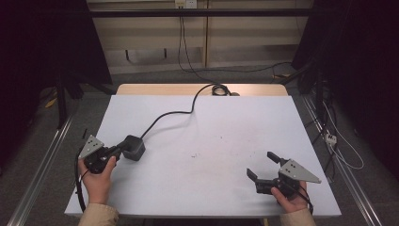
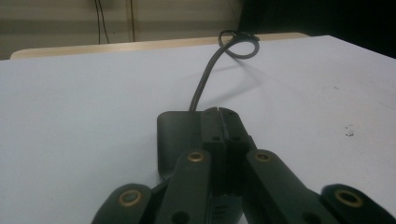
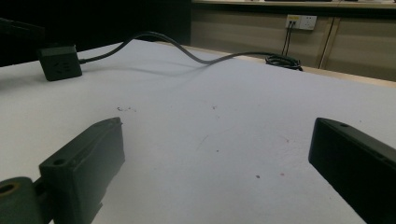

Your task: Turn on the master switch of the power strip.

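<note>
**White desk, one black socket cube, two hand-held grippers at the ready**

White and matte, the wide rectangular desk (image 1: 202, 122) carries almost nothing, only faint specks and scuffs near its middle, which leaves both hands free room to work. Across it runs a long black power cable (image 1: 174, 112), snaking from a loose coil at the far edge, where pale wood shows beyond the white top, down to the near left; its slack suggests the cube at its end can be shifted without tugging. That cube, a small black plastic socket block (image 1: 134, 147), sits flat on the desk at the near left, with slots for a plug visible on one side in the right gripper view.

The left hand-held gripper (image 2: 223, 122) lies low against the block, its jaws pressed together with no gap between them, their tips resting over the block's top; whether they pinch any part of it cannot be told. It looks placed to steady or nudge the cube. The right hand-held gripper (image 1: 264, 165) waits well apart at the near right, jaws spread wide over bare desk, holding nothing, seemingly kept ready.

No brand, label or legible writing can be made out on the block, cable or grippers.
</note>
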The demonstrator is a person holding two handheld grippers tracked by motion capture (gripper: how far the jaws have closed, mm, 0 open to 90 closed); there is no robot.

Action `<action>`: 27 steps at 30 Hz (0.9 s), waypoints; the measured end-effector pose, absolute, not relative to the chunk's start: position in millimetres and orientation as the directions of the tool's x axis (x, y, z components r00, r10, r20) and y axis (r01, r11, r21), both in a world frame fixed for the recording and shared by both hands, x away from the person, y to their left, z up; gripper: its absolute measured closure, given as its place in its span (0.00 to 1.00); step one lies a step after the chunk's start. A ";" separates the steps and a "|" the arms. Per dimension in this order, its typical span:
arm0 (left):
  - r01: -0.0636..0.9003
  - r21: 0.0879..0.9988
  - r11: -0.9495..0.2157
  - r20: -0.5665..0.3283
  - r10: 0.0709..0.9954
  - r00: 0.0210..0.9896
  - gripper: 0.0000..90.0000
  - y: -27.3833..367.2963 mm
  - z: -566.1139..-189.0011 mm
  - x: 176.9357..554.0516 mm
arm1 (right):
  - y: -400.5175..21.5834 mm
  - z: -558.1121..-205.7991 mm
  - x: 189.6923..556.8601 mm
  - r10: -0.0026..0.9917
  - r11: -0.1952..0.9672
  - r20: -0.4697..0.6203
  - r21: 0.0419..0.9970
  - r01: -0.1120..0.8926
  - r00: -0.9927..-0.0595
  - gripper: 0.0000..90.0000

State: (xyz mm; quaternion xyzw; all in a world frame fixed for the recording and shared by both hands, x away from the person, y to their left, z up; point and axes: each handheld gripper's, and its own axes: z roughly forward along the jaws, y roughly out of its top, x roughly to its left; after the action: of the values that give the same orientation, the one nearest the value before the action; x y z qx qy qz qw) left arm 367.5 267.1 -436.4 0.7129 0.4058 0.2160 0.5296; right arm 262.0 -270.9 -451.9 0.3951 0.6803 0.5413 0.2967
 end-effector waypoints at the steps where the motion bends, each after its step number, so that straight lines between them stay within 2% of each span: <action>1: 0.349 0.930 -0.113 -0.119 0.808 0.577 1.00 266.7 -436.5 367.8 | -271.0 -452.0 262.0 0.859 0.102 0.024 0.971 0.216 -0.511 0.03; 27: 0.364 0.926 -0.105 -0.131 0.813 0.567 1.00 266.5 -439.5 369.8 | -271.0 -451.9 261.8 0.858 0.102 0.024 0.971 0.216 -0.513 0.03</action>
State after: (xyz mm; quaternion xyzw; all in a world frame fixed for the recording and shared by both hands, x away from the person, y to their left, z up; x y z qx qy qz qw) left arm 369.8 266.5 -439.5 0.7119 0.4134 0.2135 0.5261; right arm 261.8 -271.0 -451.9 0.3947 0.6804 0.5417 0.2964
